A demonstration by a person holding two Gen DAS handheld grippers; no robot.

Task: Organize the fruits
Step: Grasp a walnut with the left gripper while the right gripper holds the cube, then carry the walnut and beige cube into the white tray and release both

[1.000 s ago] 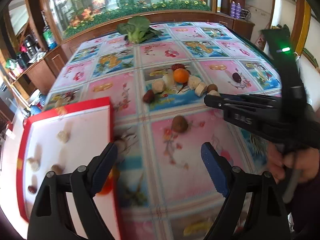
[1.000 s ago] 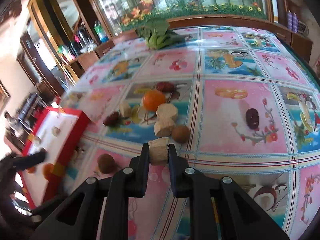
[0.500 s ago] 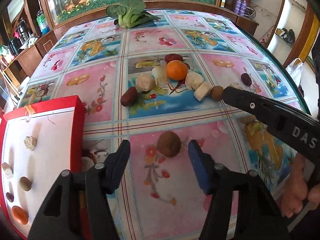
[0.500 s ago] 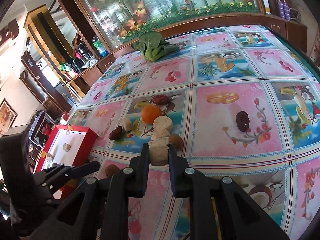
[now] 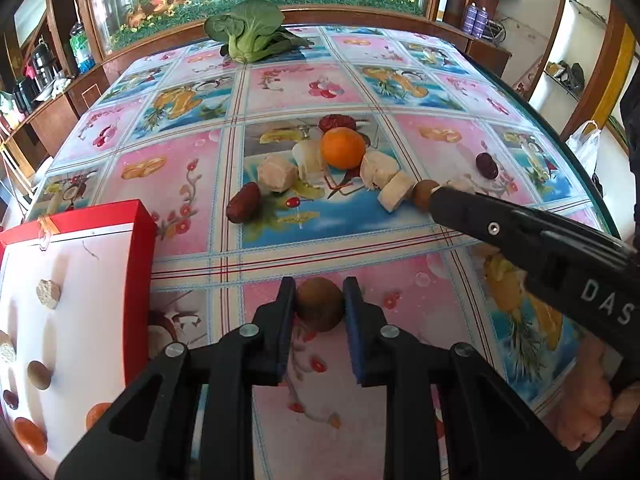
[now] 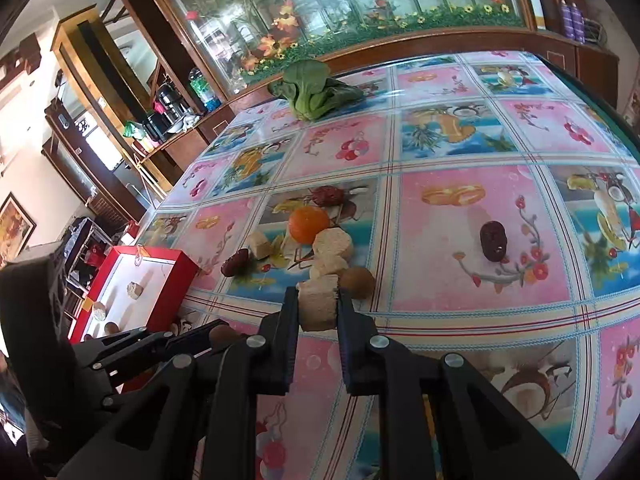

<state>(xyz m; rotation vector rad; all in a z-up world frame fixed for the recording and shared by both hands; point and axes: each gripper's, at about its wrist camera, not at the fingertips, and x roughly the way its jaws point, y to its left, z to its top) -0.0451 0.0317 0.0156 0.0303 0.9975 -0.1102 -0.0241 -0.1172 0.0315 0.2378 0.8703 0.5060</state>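
Two grips we log: left gripper (image 5: 319, 304), jaws just closed, clasps a round brown fruit (image 5: 320, 309) on the glossy tablecloth (image 5: 192, 184); right gripper (image 6: 318, 306) pinches a rough beige chunk (image 6: 318, 307). Only our left view shows the red tray's (image 5: 138, 248) white interior fully.

Red box (image 5: 136, 216) was cut off by the frame's left edge in left wrist view; orange fruit (image 5: 30, 436) at its near corner partly cropped. Right gripper's (image 5: 438, 194) fingertips hid pale chunk (image 5: 460, 184).

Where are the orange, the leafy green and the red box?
orange (image 5: 343, 148), left wrist view, centre of its peel.
leafy green (image 5: 248, 26), left wrist view, on the broad top leaf.
red box (image 5: 140, 236), left wrist view, on its red side wall.
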